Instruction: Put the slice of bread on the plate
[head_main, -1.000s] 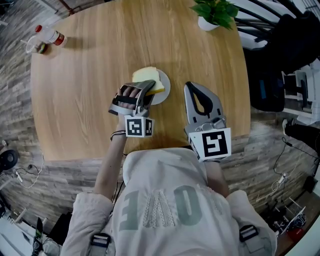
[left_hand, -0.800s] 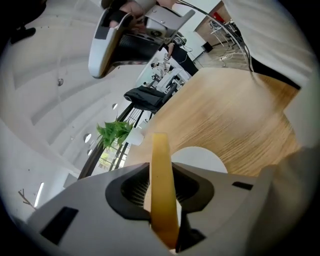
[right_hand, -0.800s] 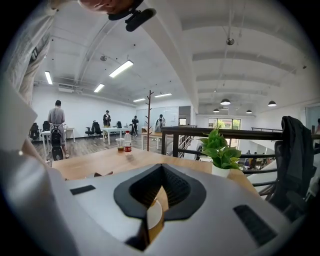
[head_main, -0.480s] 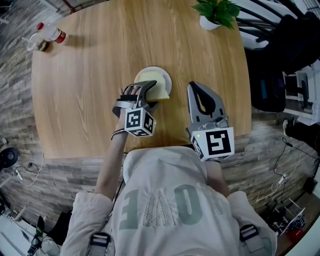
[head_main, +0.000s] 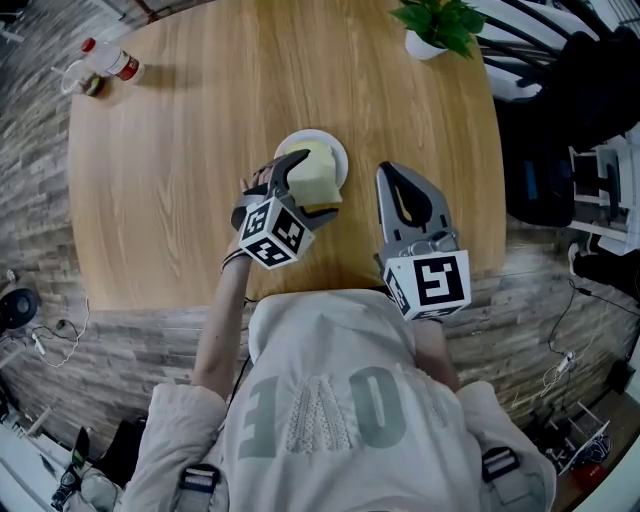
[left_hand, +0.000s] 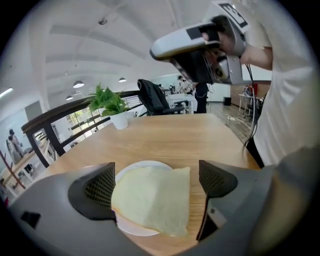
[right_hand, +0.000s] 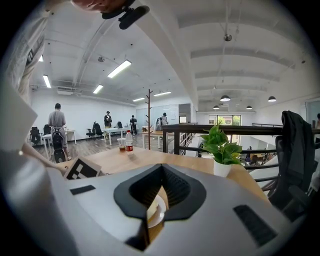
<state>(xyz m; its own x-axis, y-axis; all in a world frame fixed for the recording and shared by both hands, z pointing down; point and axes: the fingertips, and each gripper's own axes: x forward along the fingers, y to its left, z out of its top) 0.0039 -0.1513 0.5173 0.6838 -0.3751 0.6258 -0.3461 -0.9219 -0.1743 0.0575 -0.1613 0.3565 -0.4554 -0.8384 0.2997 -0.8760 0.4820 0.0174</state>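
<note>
Bread slice (left_hand: 152, 200) had dropped from the tilted grip onto the plate (left_hand: 145, 164), near corner overhanging the rim. Left gripper (head_main: 308, 185) fingers (left_hand: 97, 190) were opening, seemingly off the crust. Right gripper (head_main: 400, 175) stayed closed, empty, beside the plate above the surface (head_main: 170, 190).

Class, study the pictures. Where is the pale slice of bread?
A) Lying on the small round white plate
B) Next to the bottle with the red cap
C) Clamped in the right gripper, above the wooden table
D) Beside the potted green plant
A: the pale slice of bread lies flat on the small round white plate, one corner past its rim, between the opening jaws of the left gripper.
</note>
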